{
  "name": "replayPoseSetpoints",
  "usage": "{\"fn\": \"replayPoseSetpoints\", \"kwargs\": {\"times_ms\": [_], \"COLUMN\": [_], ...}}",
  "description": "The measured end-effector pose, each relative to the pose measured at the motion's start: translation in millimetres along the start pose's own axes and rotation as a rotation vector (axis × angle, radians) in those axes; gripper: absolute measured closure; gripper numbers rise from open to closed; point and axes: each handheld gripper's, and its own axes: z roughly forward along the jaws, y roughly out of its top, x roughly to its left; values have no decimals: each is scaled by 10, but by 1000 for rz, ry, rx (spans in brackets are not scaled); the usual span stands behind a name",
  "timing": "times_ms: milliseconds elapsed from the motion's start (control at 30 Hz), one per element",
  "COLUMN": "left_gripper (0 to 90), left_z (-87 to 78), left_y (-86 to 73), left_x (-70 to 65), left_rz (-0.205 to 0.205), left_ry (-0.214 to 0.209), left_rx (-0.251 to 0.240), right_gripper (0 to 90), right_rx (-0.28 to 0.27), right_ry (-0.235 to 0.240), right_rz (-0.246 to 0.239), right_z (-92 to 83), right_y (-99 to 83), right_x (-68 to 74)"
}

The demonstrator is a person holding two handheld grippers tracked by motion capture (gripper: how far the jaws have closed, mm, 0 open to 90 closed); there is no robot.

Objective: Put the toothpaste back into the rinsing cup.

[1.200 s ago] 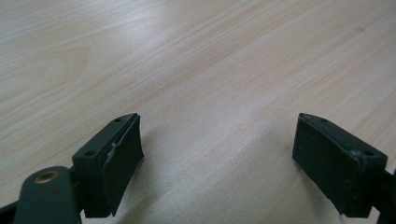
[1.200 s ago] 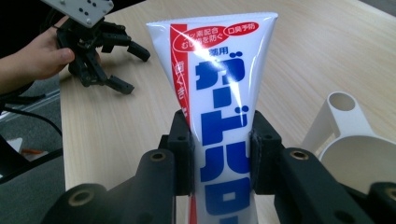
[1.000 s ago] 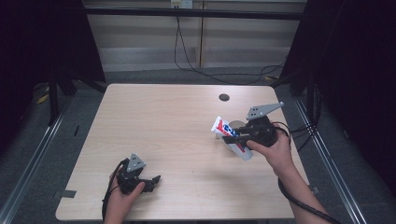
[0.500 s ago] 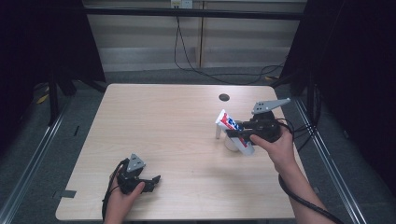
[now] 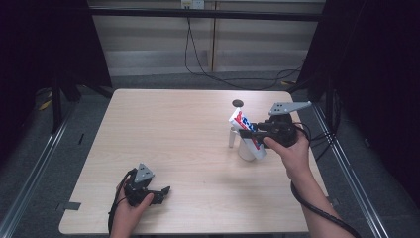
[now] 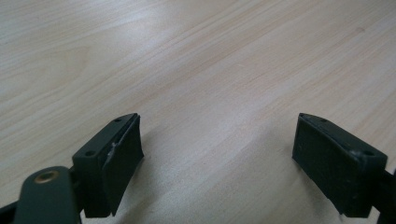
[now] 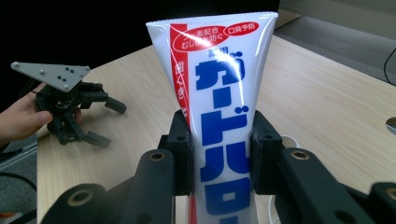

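Observation:
A white toothpaste tube (image 5: 238, 120) with red and blue lettering stands tilted at the right of the table, crimped end up. My right gripper (image 5: 249, 132) is shut on its middle, and in the right gripper view both pads press the sides of the tube (image 7: 219, 102). The tube's lower end is at the mouth of a white cup (image 5: 249, 151), whose rim (image 7: 288, 139) shows just behind the jaws. My left gripper (image 5: 159, 191) rests at the front left of the table, open, its fingers (image 6: 116, 158) spread wide over bare wood with nothing between them.
A small dark disc (image 5: 237, 103) lies on the light wooden table (image 5: 163, 129) behind the cup. A short white piece (image 5: 231, 138) sticks out at the cup's left side. The left gripper (image 7: 100, 122) with its grey plate shows far off in the right gripper view.
My right gripper has moved a little to the right and raised the tube from a flatter slant to a more upright one over the cup. The left gripper has stayed put.

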Motion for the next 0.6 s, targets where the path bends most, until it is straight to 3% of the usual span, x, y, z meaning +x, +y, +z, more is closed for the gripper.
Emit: {"fn": "replayPoseSetpoints", "kwargs": {"times_ms": [600], "left_gripper": [158], "left_z": [0], "left_y": [0], "left_x": [0], "left_rz": [1], "left_ry": [6], "left_rx": [-1], "right_gripper": [674], "right_rx": [-25], "right_ry": [-31], "right_rz": [19], "right_z": [39], "right_y": [70], "right_x": [-87]}}
